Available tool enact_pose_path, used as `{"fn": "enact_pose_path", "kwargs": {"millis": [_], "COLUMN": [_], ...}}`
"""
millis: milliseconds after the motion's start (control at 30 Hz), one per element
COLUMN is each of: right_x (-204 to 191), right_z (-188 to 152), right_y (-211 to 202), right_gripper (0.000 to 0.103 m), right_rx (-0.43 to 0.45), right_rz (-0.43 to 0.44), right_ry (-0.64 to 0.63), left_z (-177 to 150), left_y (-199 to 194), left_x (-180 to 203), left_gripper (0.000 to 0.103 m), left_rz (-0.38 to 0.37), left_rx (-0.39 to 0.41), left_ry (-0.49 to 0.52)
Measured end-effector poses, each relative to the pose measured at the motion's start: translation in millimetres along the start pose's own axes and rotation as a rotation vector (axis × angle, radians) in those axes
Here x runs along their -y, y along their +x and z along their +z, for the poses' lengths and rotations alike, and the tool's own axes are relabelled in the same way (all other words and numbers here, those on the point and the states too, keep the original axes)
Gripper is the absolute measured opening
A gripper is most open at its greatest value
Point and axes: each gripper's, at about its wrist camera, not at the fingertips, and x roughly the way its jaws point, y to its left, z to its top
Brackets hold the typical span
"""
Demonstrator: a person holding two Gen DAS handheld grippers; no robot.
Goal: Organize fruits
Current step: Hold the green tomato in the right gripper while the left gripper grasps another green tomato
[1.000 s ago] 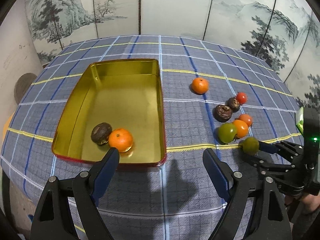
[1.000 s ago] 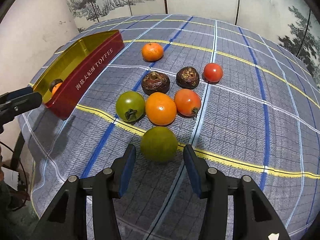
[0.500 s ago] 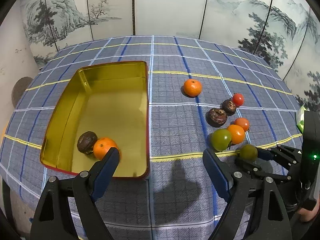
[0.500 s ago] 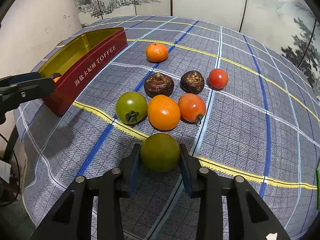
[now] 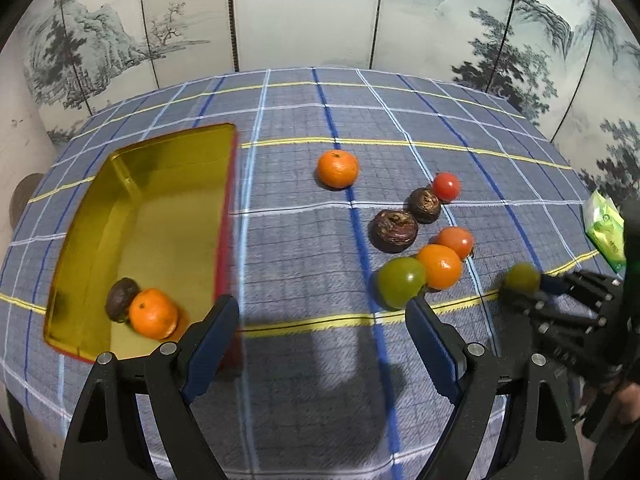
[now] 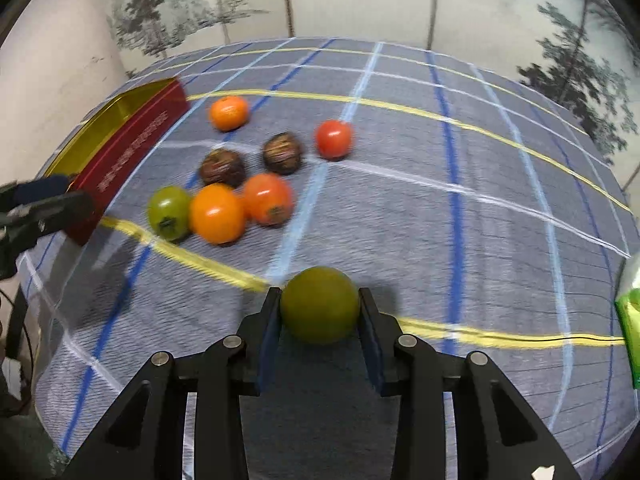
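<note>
My right gripper [image 6: 319,312] is shut on a green fruit [image 6: 319,304] and holds it just above the checked cloth; it also shows in the left wrist view [image 5: 520,277]. My left gripper [image 5: 322,334] is open and empty beside the near right corner of the gold tin [image 5: 100,208]. The tin holds an orange [image 5: 153,313] and a dark brown fruit [image 5: 120,298]. On the cloth lie a green tomato [image 5: 400,282], an orange tomato [image 5: 439,266], a red-orange tomato [image 5: 456,241], two brown fruits [image 5: 393,230], a red tomato [image 5: 446,186] and a mandarin [image 5: 337,168].
A green packet [image 5: 606,228] lies at the table's right edge. A painted folding screen [image 5: 320,12] stands behind the round table. The tin's red outer wall [image 6: 132,152] is at the left in the right wrist view.
My right gripper has shut on the green fruit and drawn it back from the cluster. My left gripper has shifted right, away from the tin.
</note>
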Motion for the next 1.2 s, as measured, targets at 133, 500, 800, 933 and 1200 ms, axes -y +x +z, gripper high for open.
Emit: {"fn": "enact_pose_path", "kwargs": {"millis": [133, 500, 800, 933, 1200], "right_x": [26.1, 66.5, 73.7, 74.3, 69.2], "right_z": [6.9, 7.7, 7.8, 7.5, 5.6], "right_y": [-2.0, 5.5, 8.9, 10.0, 11.9], "right_gripper": [0.034, 0.034, 0.034, 0.035, 0.035], "right_rx": [0.016, 0.036, 0.093, 0.109, 0.131], "right_rz": [-0.039, -0.078, -0.061, -0.062, -0.089], "right_ry": [0.041, 0.105, 0.098, 0.095, 0.071], "left_z": [1.1, 0.8, 0.3, -0.6, -0.5], "left_y": [13.5, 37.2, 48.3, 52.2, 58.9], "left_x": [6.9, 26.3, 38.1, 39.3, 38.9], "left_gripper": [0.085, 0.085, 0.082, 0.069, 0.062], "left_rz": [-0.014, -0.029, -0.035, -0.048, -0.061], "left_rx": [-0.017, -0.03, -0.039, -0.049, -0.054], "left_ry": [-0.003, 0.033, 0.08, 0.094, 0.096]}}
